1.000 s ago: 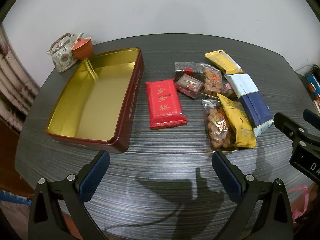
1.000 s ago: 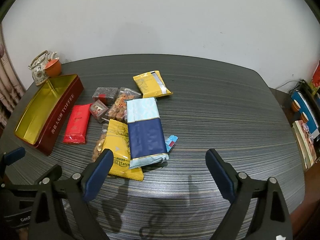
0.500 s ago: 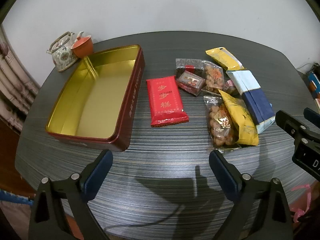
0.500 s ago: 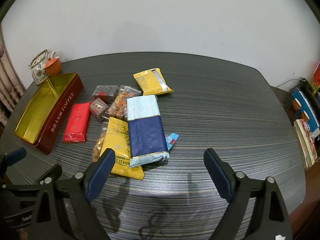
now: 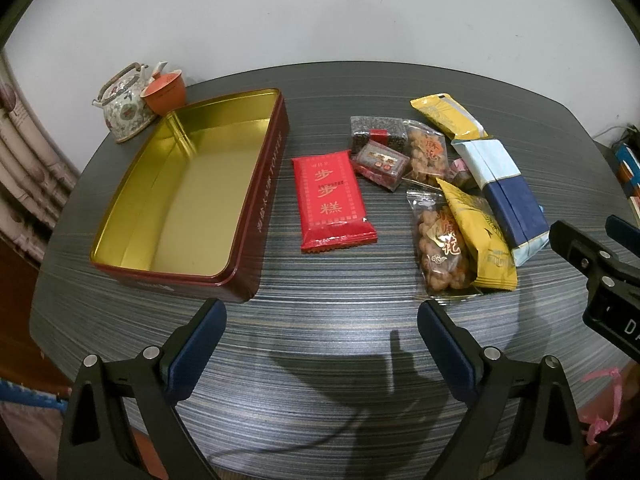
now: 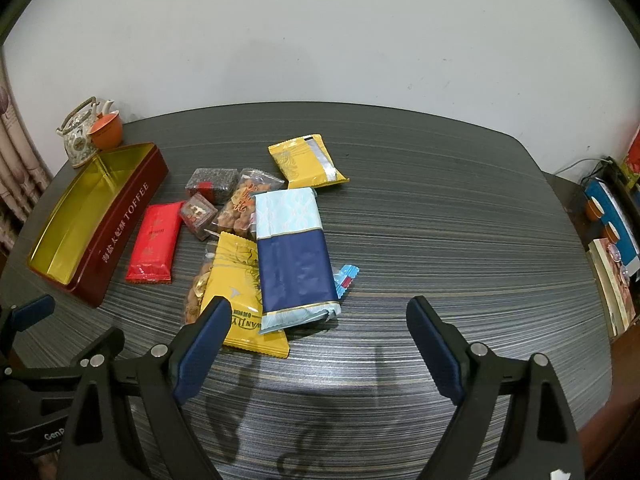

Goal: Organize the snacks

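An empty red toffee tin (image 5: 132, 236) (image 6: 120, 224) with a gold inside lies at the table's left. A red flat packet (image 5: 330, 200) (image 6: 154, 242) lies just right of it. Further right is a pile of snacks: a blue and pale-blue packet (image 5: 504, 196) (image 6: 294, 256), two yellow packets (image 5: 480, 240) (image 6: 304, 160), clear bags of fried twists (image 5: 438, 252) and small dark boxes (image 5: 380, 162). My left gripper (image 5: 320, 344) is open above the table's near edge, facing the red packet. My right gripper (image 6: 320, 344) is open, empty, just short of the blue packet.
A floral teapot (image 5: 126, 106) and an orange cup (image 5: 164, 92) stand behind the tin at the far left. Books and clutter (image 6: 612, 232) lie beyond the table's right edge. The dark striped table (image 6: 460, 220) is bare on its right half.
Both grippers have moved slightly forward towards the snacks. Both stay open. Nothing on the table has moved.
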A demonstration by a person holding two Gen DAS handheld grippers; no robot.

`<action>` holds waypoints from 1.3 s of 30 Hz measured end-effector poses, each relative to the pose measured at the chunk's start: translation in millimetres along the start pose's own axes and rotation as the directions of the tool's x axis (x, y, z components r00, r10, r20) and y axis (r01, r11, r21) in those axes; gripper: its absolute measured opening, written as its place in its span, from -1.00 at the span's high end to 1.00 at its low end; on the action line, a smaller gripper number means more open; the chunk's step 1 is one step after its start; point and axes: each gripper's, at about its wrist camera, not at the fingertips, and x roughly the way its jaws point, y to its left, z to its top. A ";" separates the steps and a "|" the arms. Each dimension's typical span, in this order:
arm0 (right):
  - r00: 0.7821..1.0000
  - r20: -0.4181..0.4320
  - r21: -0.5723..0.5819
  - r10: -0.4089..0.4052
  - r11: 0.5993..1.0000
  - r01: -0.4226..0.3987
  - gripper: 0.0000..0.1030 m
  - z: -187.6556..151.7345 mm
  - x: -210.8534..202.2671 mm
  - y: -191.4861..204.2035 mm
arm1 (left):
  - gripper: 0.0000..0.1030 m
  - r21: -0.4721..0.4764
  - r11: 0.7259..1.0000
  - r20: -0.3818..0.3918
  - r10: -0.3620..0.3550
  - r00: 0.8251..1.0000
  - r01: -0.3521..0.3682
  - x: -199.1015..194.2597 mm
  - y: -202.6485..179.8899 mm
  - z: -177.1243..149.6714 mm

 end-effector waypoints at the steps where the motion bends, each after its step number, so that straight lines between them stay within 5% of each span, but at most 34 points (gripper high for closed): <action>1: 1.000 -0.001 0.000 0.002 1.000 -0.002 -0.70 -0.1 0.2 0.2 | -0.86 0.000 1.000 -0.001 -0.001 1.000 0.001 -0.1 0.3 0.0; 24: 1.000 -0.012 -0.003 0.006 1.000 -0.006 -0.58 -2.1 3.8 2.0 | -0.86 -0.001 1.000 -0.001 0.002 1.000 -0.002 1.7 -1.7 0.6; 39: 0.997 0.015 -0.003 0.077 0.997 -0.077 -0.24 9.9 5.7 -18.7 | -0.70 -0.050 0.999 0.004 -0.001 1.000 0.001 11.9 20.8 9.2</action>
